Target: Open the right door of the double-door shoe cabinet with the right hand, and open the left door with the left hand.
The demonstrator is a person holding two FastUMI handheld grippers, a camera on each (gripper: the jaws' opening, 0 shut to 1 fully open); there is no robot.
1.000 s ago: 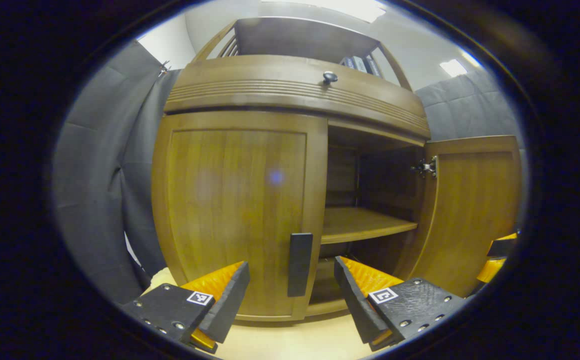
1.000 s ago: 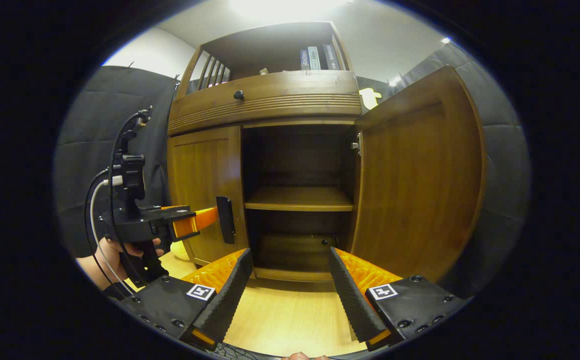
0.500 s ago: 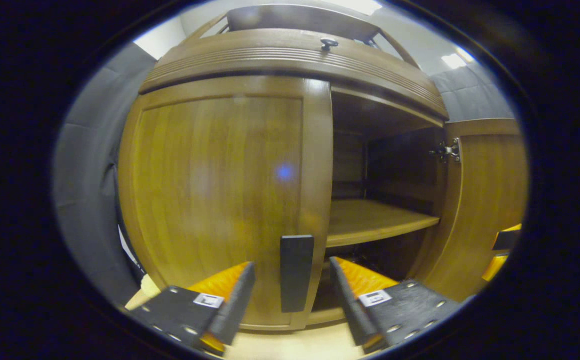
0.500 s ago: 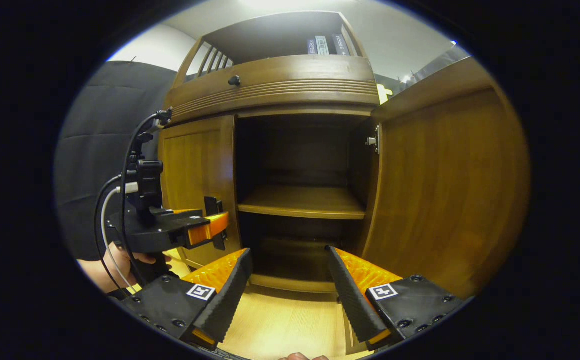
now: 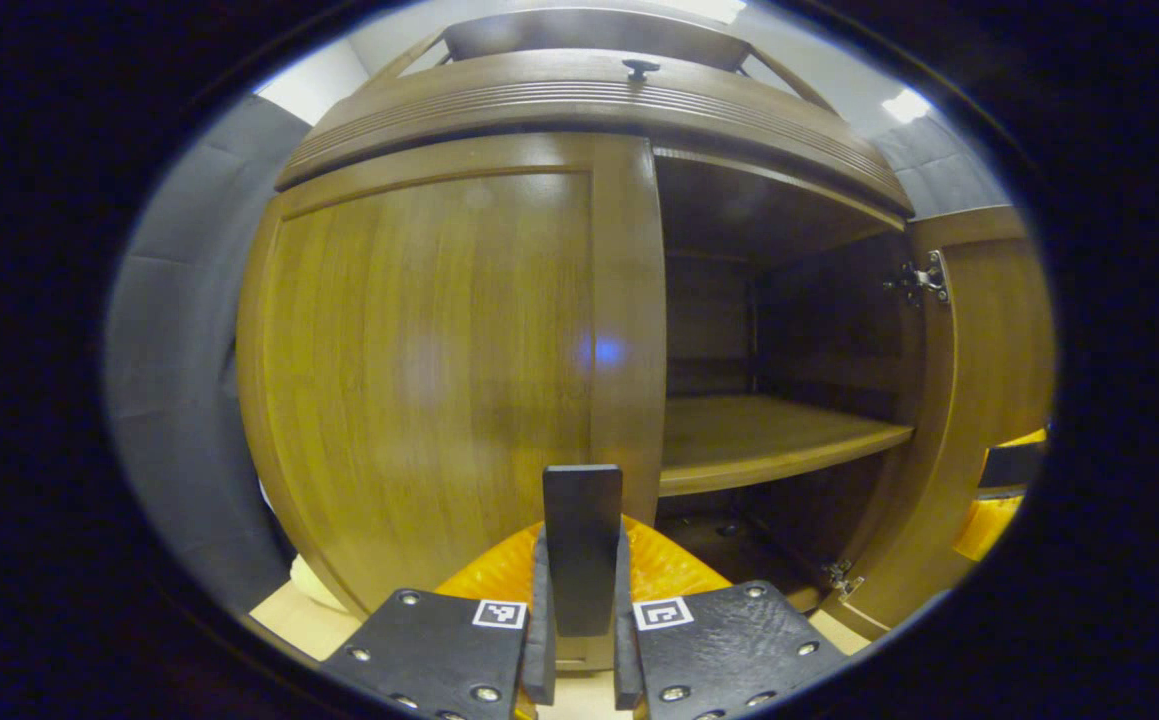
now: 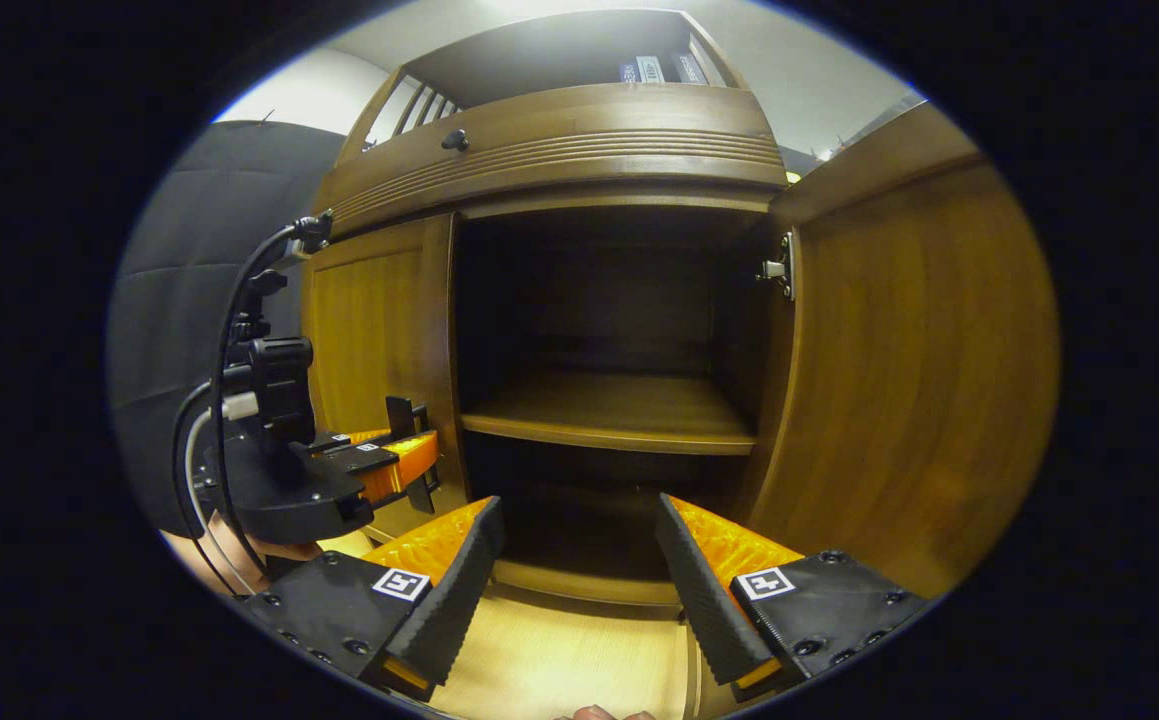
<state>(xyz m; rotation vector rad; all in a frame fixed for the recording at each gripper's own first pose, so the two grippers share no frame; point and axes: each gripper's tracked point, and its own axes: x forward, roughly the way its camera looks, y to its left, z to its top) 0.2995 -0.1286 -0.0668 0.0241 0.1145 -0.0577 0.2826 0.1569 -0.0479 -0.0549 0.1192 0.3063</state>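
Brown wooden double-door shoe cabinet (image 5: pixel 579 100), grooved top band with a small dark round knob (image 5: pixel 640 68). Left door (image 5: pixel 419 370) closed, flush with the frame; its flat dark upright handle (image 5: pixel 582 545) sits at the door's inner edge, low down. Left gripper (image 5: pixel 579 640) is clamped on that handle, both fingers pressed against its sides, nearly no gap beyond the handle's width. Right door (image 6: pixel 919 360) swung wide open, metal hinge (image 6: pixel 779 268) showing at its inner upper edge; bare wooden shelf (image 6: pixel 619 410) inside, interior above and below it dark and hard to make out. Right gripper (image 6: pixel 574 560) spread wide, holding nothing, hovering before the open compartment over pale wood floor (image 6: pixel 559 660). In the right gripper view the left gripper (image 6: pixel 409 462) appears at the left door, black cable (image 6: pixel 239 290) looping up from it; the hand holding it mostly hidden. Books (image 6: pixel 654 68) on the upper shelf, spines too small to read.
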